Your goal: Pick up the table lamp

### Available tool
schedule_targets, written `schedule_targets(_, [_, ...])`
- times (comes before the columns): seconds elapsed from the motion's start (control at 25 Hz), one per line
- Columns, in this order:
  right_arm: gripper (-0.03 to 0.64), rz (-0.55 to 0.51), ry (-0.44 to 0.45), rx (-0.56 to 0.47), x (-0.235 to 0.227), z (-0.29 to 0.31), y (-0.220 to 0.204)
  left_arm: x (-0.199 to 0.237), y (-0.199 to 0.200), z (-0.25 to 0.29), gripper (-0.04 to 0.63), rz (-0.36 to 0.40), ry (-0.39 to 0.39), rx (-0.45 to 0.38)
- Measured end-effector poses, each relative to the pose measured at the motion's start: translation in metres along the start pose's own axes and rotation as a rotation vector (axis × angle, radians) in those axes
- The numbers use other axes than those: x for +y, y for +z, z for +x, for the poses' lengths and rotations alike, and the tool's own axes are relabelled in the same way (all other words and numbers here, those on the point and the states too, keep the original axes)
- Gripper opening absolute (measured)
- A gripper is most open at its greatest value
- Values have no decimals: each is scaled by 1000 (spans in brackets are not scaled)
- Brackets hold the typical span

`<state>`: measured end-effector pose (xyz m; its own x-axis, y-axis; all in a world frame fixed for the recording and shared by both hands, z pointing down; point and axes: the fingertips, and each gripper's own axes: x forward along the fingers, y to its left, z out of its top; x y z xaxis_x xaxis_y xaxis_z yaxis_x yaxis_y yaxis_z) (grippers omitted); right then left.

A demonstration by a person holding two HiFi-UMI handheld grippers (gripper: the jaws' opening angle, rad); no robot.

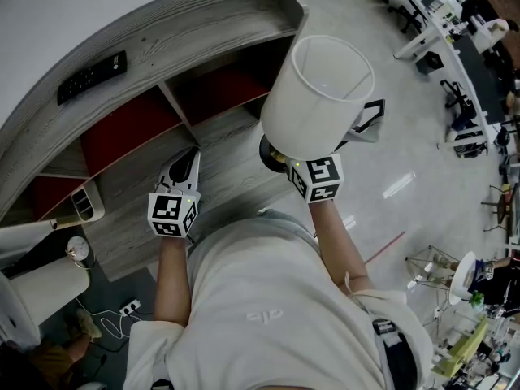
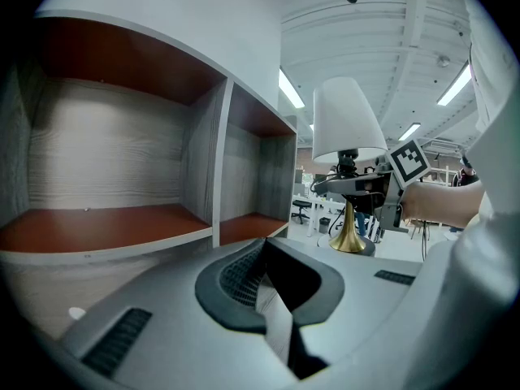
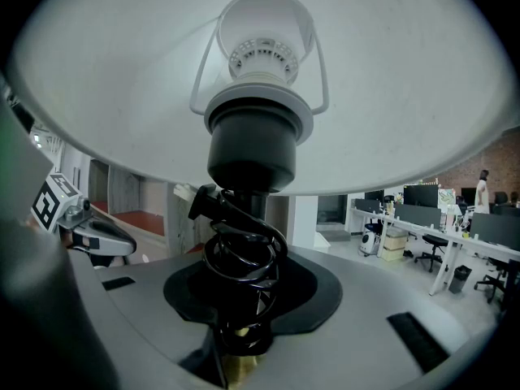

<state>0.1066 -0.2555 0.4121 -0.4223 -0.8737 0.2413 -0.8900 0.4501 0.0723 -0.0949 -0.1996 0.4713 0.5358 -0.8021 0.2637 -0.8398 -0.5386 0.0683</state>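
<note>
Right gripper view | right gripper [image 3: 240, 338] clamps table lamp [image 3: 252, 140] stem | left gripper [image 2: 273, 296] jaws together

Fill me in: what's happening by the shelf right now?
A person holds a gripper in each hand beside a curved wooden shelf unit. The right gripper is shut on the table lamp, gripping its stem just below the socket, where the black cord is coiled. The white shade stands upright above it. The left gripper is empty, jaws together, pointing toward the shelf compartments. Whether the lamp's base is off its support can't be seen.
</note>
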Motion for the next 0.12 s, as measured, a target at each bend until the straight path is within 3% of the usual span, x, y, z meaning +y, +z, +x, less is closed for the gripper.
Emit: schedule_targets(0.12, [147, 1, 2, 0, 0, 0, 0, 0, 0, 0, 15, -1, 3, 1])
